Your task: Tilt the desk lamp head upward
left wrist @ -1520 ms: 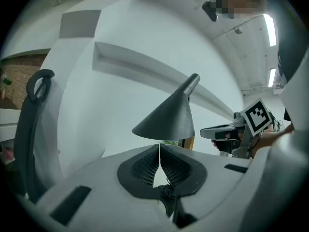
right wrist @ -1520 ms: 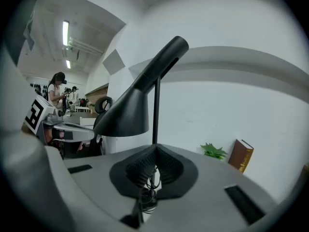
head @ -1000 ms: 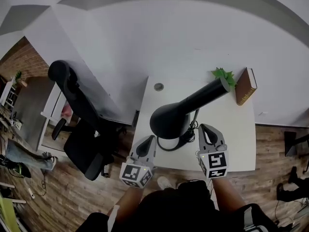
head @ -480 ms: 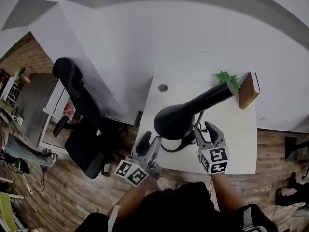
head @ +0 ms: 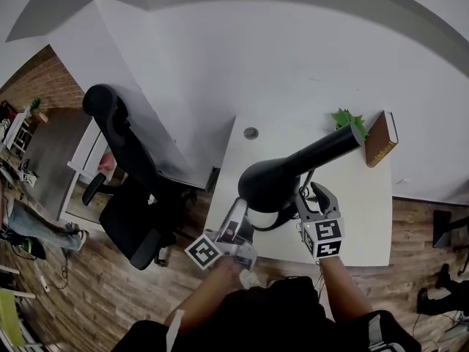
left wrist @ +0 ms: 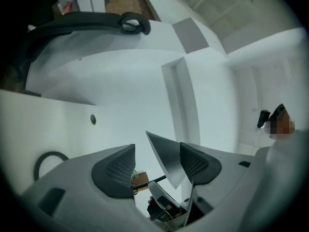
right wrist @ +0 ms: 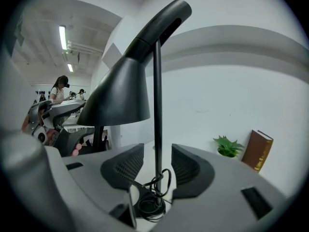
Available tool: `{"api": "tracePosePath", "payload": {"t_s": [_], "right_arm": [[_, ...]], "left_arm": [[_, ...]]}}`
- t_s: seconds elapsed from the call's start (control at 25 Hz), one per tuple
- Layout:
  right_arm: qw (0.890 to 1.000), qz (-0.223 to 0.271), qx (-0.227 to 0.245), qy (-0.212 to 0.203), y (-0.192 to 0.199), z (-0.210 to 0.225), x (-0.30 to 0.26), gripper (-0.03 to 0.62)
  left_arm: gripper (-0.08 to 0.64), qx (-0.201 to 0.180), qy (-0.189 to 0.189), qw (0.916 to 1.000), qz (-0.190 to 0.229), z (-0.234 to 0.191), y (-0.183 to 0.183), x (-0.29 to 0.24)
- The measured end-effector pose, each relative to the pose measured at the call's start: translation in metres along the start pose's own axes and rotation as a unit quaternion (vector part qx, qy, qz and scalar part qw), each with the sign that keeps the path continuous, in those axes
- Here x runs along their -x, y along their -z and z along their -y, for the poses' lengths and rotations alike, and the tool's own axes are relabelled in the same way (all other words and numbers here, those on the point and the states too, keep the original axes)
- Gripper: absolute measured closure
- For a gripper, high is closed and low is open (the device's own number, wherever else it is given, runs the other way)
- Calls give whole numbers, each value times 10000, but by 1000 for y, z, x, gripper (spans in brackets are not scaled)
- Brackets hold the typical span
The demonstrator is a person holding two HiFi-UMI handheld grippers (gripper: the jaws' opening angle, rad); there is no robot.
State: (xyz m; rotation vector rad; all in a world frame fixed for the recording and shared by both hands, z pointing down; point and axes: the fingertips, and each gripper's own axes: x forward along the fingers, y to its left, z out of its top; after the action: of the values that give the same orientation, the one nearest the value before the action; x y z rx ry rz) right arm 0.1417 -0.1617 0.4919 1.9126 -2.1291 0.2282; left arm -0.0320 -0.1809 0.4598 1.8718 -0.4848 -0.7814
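the desk lamp head (head: 265, 187) stands over the front half of the white desk (head: 366, 222) in the head view, its open mouth facing down and its neck running back toward the plant (head: 344, 117) and the book (head: 382, 139). your left gripper (head: 239, 213) sits just under the head's near rim, and your right gripper (head: 316, 194) is just beside the stem. to do the tilt well, take the rim with the left, steady the stem low with the right, and swing the head slowly about its joint so the base does not slide.

in the left gripper view, the left gripper (left wrist: 157, 161) is opening, pads spread. a grey wedge shows between them, close to one pad. i judge it is the head's rim, but i cannot tell if it touches, and nothing is pinched.

in the right gripper view, the right gripper (right wrist: 158, 161) is opening too. the lamp stem (right wrist: 157, 105) rises past the gap between the pads, which do not press on it. the coiled cable (right wrist: 153, 199) lies at the base.
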Motion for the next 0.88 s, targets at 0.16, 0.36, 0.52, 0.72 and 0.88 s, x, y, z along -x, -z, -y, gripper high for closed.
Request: {"api": "tracePosePath", "payload": {"t_s": [0.16,0.36,0.52,0.72,0.88], "right_arm": [[9999,20,133,11,-3,-1,-4,433],[9988,121,432,213,-12,2,-6,465],[9989,243,350,211,-17,2,-5,550],[9994,176,266,143,-13,3,-4,557],[9993,254,265,95,-16,2,-5,558]], "left_arm": [[295,438,280,9986,64,-1,3,-6],[301,871,598,9943,113,6,6,-15],[441,894,715,9934,38,12,10,-18],[472,1137,818,9901,51,13,10,-18],[483,1500,836,9851,134,12,10,-18]]}}
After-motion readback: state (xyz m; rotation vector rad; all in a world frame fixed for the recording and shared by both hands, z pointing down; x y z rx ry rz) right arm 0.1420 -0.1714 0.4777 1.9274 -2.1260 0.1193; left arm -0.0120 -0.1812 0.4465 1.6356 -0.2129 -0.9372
